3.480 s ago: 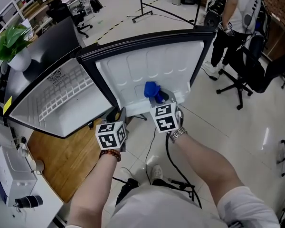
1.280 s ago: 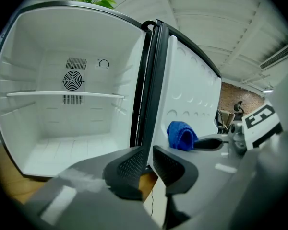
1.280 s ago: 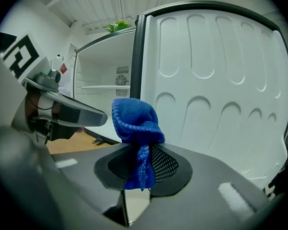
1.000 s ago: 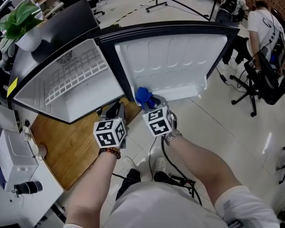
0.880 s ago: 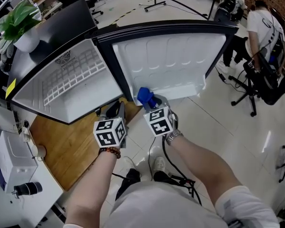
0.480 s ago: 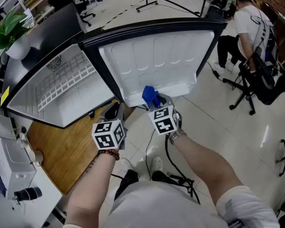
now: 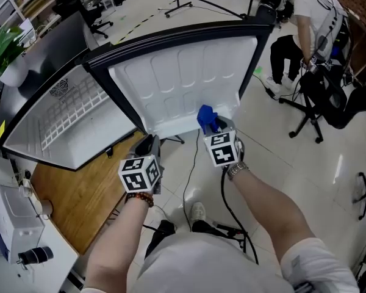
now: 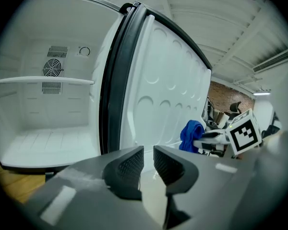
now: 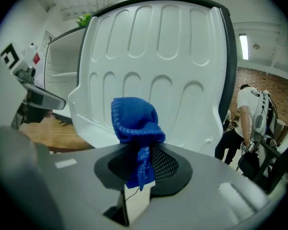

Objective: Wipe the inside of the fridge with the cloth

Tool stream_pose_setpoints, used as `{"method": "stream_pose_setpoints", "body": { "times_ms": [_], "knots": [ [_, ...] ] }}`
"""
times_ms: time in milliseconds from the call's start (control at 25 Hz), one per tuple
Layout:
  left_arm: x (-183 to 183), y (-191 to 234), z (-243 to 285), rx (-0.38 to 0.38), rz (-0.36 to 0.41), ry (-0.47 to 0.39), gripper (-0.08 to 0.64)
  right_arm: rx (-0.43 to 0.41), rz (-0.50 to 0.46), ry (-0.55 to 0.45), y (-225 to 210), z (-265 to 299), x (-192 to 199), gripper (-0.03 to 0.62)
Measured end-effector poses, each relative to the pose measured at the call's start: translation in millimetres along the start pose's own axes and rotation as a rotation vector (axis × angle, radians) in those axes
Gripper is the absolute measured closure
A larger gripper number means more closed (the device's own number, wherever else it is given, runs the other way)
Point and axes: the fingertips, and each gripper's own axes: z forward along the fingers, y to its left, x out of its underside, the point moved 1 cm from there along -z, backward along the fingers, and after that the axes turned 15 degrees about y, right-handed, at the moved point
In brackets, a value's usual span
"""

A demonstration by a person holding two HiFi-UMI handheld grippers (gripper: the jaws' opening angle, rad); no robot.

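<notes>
Near the fridge door [image 7: 183,78], the cloth [image 9: 134,123] is clenched in the right gripper's [image 9: 143,163] jaws for wiping. The left gripper's [image 8: 148,164] jaws are kept slightly parted, empty.

Head view: overhead, steeply down. Left gripper view: low, facing fridge cavity [image 8: 43,128] and open door [image 8: 168,95]. Right gripper view: close on same door (cavity probably at left edge).

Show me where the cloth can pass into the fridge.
Free: the fridge floor below the shelf, and the bay above that shelf. Crowded: by the door liner, where the right gripper holds the cloth.
</notes>
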Motion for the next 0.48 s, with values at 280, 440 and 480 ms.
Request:
{"method": "stream_pose_setpoints", "body": {
  "times_ms": [280,440,480],
  "knots": [
    [4.6,-12.6,14.4,0.041,-0.056,0.027,0.482,0.055,0.039,0.017,-40.2,-6.0,13.4,0.517],
    [7.9,-15.8,23.2,0.073,-0.114,0.042,0.467,0.083,0.058,0.025,-58.4,-8.7,18.1,0.517],
    [8.6,-17.3,25.5,0.082,-0.127,0.045,0.462,0.087,0.062,0.027,-62.2,-9.2,19.2,0.517]
  ]
}}
